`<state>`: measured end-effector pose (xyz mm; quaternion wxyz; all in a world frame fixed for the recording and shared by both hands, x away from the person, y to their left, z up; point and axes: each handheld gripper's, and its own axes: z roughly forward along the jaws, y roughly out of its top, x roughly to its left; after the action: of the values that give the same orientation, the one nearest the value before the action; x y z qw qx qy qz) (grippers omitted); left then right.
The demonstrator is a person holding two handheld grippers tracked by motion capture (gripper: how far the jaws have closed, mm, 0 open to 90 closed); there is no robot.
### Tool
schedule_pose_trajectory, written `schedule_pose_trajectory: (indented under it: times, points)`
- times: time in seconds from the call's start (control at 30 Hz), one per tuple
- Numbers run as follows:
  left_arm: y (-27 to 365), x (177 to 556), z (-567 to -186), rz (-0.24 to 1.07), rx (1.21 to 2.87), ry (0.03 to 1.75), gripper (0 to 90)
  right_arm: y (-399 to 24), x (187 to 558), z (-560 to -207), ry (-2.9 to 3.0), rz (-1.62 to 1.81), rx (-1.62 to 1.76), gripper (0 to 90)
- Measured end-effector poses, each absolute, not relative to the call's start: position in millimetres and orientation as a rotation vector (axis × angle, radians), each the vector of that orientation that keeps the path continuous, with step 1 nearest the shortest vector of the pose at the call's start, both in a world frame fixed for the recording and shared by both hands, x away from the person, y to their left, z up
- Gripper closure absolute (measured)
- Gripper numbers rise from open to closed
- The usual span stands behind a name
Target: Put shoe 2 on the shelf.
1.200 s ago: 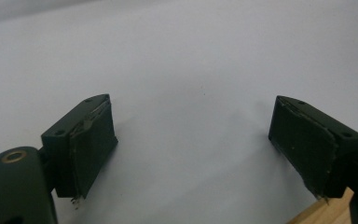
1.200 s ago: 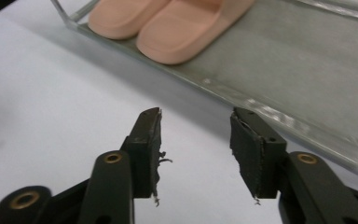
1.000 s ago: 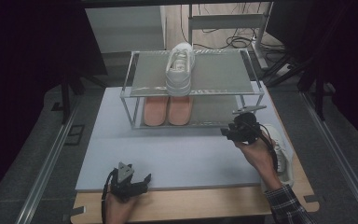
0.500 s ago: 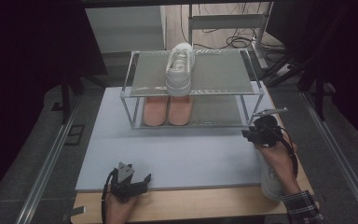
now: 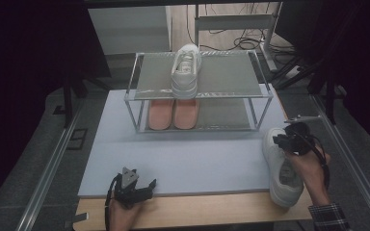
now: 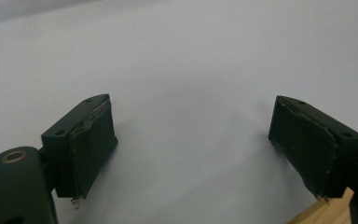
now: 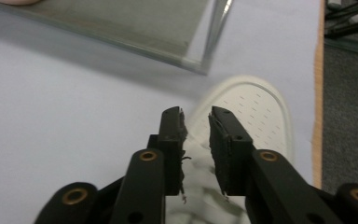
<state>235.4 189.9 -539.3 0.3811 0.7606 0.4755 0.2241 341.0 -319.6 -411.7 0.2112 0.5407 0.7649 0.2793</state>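
The right tool, carried from the wire shoe rack to the counter's edge, narrows its jaws over the white leather sneaker, not yet gripping it, while the left tool rests released.

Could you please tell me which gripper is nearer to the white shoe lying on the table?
The right gripper is nearer: it sits directly over the white shoe, jaws narrowed above it. The left gripper rests far across the table, jaws wide open.

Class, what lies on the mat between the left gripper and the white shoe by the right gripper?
Bare mat alone, in the high view, between the left gripper and the white shoe.
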Motion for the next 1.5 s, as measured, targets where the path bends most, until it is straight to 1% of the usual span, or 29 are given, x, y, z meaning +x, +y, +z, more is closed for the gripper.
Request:
schedule_pose_trajectory:
  times: [0.2,0.47,0.73,1.13,1.5]
  points:
    - [189.9,235.4,-539.3,0.572,1.941,1.214,14.1,-341.5,336.5,-414.9,2.07,0.75,1.563,89.4]
    - [189.9,235.5,-539.3,0.572,1.941,1.214,14.1,-365.0,329.1,-423.6,2.022,0.698,1.61,89.8]
    - [189.9,235.5,-539.3,0.572,1.942,1.213,14.1,-378.9,320.7,-443.8,2.024,0.669,1.652,89.8]
    - [189.9,235.5,-539.2,0.572,1.942,1.214,14.0,-387.9,308.2,-466.9,2.027,0.668,1.707,89.9]
    - [189.9,235.5,-539.3,0.572,1.942,1.214,14.0,-376.6,308.0,-470.0,2.02,0.702,1.706,90.0]
